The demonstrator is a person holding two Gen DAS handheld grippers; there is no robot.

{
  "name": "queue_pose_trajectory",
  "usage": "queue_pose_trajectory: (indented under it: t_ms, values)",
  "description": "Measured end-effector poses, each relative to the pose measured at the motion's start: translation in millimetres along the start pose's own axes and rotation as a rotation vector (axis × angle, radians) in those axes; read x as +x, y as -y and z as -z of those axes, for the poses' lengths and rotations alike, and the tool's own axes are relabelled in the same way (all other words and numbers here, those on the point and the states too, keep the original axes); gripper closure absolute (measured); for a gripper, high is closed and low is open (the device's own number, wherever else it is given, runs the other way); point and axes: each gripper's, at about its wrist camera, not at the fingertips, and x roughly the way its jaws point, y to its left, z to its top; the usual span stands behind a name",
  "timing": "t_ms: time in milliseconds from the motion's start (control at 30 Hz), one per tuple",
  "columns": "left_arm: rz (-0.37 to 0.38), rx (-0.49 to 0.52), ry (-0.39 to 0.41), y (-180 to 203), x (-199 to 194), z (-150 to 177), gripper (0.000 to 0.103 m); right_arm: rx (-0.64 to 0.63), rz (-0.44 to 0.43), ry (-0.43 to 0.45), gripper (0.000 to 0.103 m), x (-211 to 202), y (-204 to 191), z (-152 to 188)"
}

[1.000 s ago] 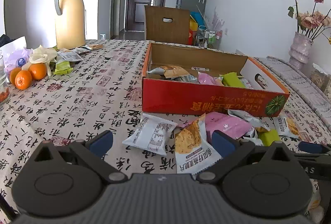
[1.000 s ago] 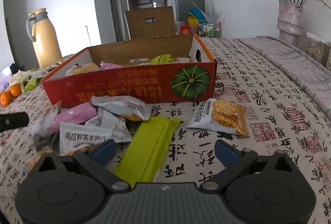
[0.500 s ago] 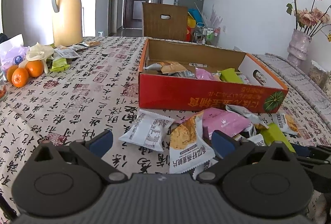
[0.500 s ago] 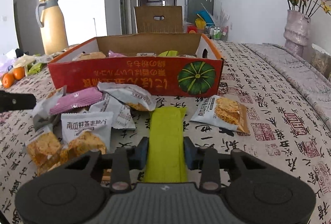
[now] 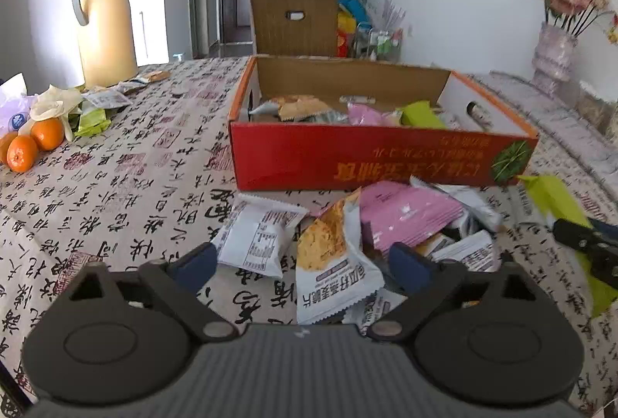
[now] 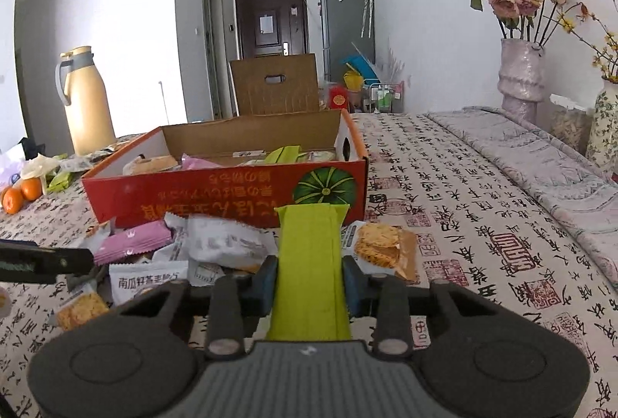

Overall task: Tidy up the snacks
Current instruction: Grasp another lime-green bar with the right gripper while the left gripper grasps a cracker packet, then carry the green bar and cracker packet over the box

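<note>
Right gripper (image 6: 309,273) lower centre, clamped on green packet (image 6: 309,263), aimed at red box (image 6: 231,202). Left gripper (image 5: 301,261) angled downward, jaws closing, nothing pinched, over oat-chip packet (image 5: 332,263).

A second earlier the right gripper (image 6: 309,277) stood wide open with the green packet (image 6: 309,263) lying flat on the tablecloth (image 6: 483,225) between its fingers; half a second earlier its pads had already clamped onto the packet's sides. By now the packet had lifted off the cloth, its far end covering the lower edge of the red box (image 6: 216,194) at frame centre. In the left wrist view the same packet (image 5: 552,198) had risen at the right edge of the frame. The left gripper (image 5: 299,261) had crept closer to the snack pile, and its jaws were closing around the oat-crisp packet (image 5: 332,263) without touching it.
</note>
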Motion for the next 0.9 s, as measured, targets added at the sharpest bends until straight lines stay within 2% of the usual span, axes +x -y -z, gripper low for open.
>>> queue_pose_trajectory:
  t_ms: [200,267,433,533,767,900]
  values:
    - [0.008,0.023,-0.034,6,10,1,0.030,0.009,-0.006,-0.006,0.069,2,3,3]
    - [0.010,0.021,-0.046,7,14,1,0.042,0.010,-0.011,-0.008,0.069,2,2,4]
    - [0.023,0.020,-0.051,8,18,-1,0.057,0.011,-0.018,-0.010,0.069,4,2,5]
    - [0.035,0.016,-0.051,7,19,-1,0.071,0.014,-0.021,-0.012,0.069,5,2,6]
    - [0.038,0.004,-0.020,6,9,-2,0.085,0.012,-0.031,-0.013,0.069,3,0,9]
    - [0.045,-0.008,-0.005,1,1,-3,0.088,0.012,-0.034,-0.006,0.069,0,0,9]
